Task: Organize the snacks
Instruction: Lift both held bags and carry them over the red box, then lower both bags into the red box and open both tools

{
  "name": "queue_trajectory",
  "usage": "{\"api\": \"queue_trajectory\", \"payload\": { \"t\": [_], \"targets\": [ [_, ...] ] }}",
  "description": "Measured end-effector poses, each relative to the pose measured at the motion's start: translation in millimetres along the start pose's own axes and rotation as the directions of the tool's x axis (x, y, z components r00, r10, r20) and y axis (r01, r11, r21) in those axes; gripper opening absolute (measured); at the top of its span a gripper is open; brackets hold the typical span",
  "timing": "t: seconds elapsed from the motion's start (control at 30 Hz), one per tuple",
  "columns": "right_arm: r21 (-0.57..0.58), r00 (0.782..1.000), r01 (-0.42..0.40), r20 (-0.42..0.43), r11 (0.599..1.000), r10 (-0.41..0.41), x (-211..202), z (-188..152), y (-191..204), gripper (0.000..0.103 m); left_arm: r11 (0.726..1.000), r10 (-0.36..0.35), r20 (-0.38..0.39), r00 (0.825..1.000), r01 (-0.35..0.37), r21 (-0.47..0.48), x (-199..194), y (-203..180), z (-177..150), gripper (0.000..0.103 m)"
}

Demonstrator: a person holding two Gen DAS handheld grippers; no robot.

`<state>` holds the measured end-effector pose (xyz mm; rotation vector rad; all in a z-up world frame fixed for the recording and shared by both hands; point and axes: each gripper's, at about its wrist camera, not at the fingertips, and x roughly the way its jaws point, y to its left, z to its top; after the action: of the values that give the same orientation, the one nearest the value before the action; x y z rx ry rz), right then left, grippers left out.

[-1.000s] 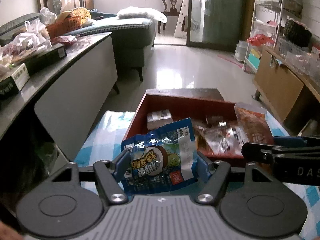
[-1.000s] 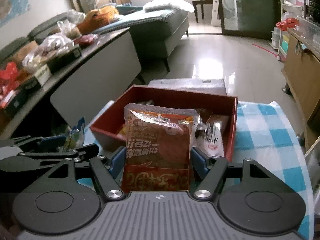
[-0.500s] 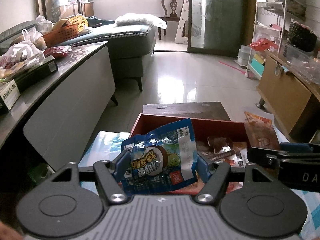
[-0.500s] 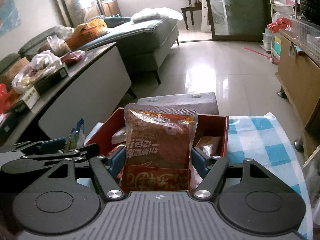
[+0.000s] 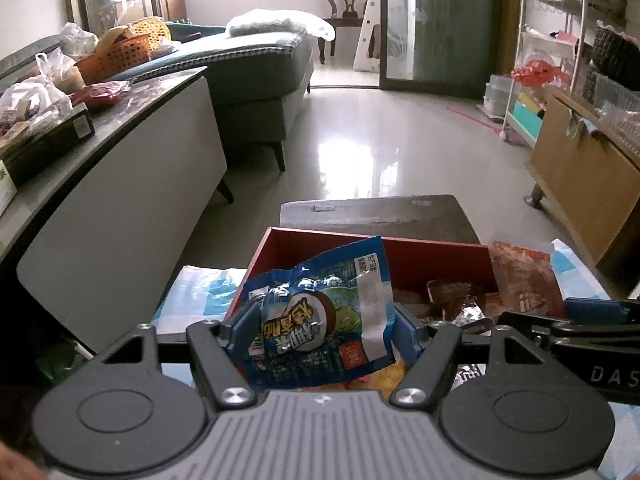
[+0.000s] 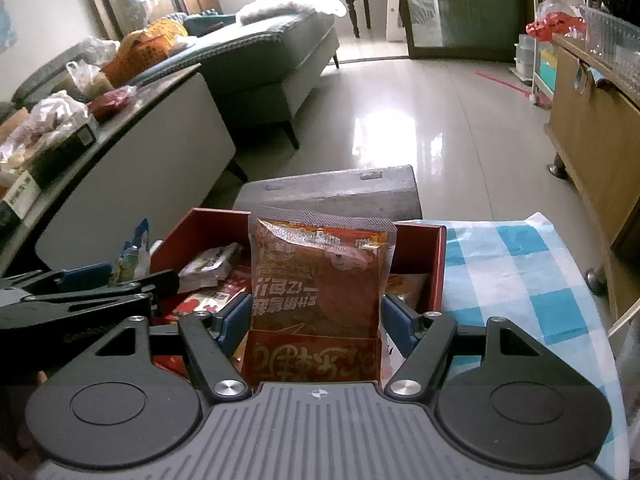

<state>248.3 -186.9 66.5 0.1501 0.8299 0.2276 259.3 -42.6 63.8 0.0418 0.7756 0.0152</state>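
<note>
Left hand-held gripper (image 5: pixel 322 326) clamps blue snack packet (image 5: pixel 320 316) by side edges, lower centre of frame. Right hand-held gripper (image 6: pixel 316 318) clamps orange-brown packet (image 6: pixel 320 280) likewise, upright. Both poised over red box (image 6: pixel 434 256) on checked worktop (image 6: pixel 520 280); judged ready for drop-in.

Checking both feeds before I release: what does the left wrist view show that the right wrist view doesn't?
Left wrist only: the face of the blue packet pinched in the left gripper.

Right wrist only: the front of the red-brown packet clamped in the right gripper, and the checked cloth.

Both: the red box with snacks inside, the grey stool behind it, the sofa.
</note>
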Motion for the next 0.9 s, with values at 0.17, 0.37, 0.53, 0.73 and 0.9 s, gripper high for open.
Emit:
{"api": "queue_trajectory", "payload": {
  "t": [0.17,0.37,0.53,0.73,0.9],
  "targets": [
    [0.003,1.0,0.007,-0.01,1.0,-0.007,7,2,-2,0.076,1.0,0.004,-0.011,1.0,-0.004,0.006,10,-3,1,0.064],
    [0.005,0.999,0.021,-0.028,1.0,-0.021,16,2,-5,0.076,1.0,0.003,-0.033,0.999,-0.003,0.016,21,-7,1,0.064],
    [0.002,0.999,0.028,-0.043,1.0,-0.027,25,2,-7,0.076,1.0,0.006,-0.055,0.998,-0.004,0.028,31,-9,-1,0.064],
    [0.0,0.997,0.041,-0.072,0.999,-0.041,37,-1,-9,0.08,0.999,0.015,-0.067,0.998,-0.013,0.033,36,-10,-1,0.069],
    [0.002,0.997,0.044,-0.07,0.999,-0.044,36,0,-8,0.085,0.998,0.028,-0.047,0.999,-0.026,0.05,31,-12,0,0.069]
  ]
}}
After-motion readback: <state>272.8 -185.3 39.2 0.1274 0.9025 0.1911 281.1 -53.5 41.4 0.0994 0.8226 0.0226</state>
